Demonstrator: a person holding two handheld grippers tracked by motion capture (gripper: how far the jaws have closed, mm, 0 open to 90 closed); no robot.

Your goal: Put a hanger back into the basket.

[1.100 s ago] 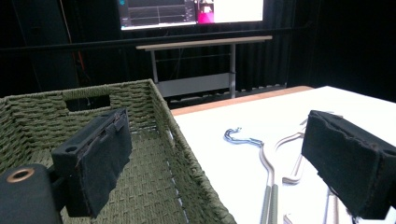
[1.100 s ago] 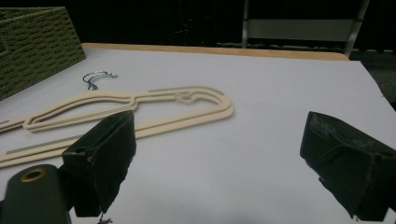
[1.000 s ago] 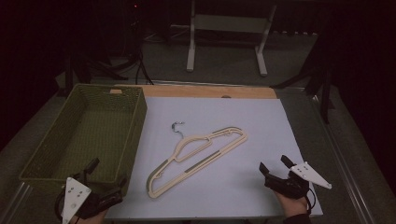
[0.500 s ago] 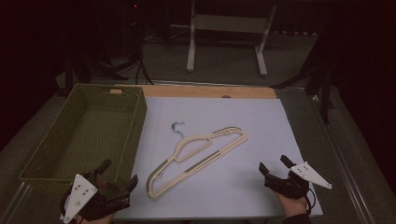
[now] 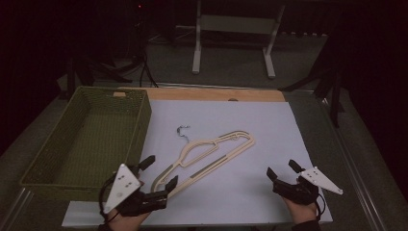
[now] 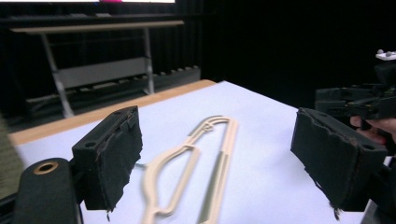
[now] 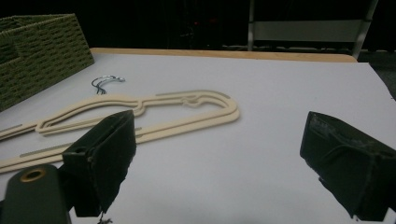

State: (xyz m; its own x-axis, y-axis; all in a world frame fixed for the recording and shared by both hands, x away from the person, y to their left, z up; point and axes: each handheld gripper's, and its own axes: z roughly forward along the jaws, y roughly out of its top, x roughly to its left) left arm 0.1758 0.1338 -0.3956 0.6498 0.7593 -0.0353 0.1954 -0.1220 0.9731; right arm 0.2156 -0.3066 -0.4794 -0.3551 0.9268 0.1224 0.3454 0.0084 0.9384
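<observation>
Closing in on the cream hanger (image 5: 208, 155), lying flat across the middle of the white surface (image 5: 250, 192), long bar pointing at the near-left corner, wire hook (image 5: 182, 131) toward the far edge. Looking like the approach step, nothing lifted yet. Sitting along the left edge, the big green woven basket (image 5: 86, 144), near wall close by the left gripper (image 5: 160, 169). Hovering right at the hanger's near end, that gripper, jaws spread but just been narrowing, hanger showing ahead between them in the left gripper view, pads pressing on nothing. Waiting near the near-right corner, the right gripper (image 5: 284, 170), jaws wide apart and empty, well clear of the hanger. Next, by the look of it: lowering over the thin flat bar and pinching squarely. Minding the basket wall.
</observation>
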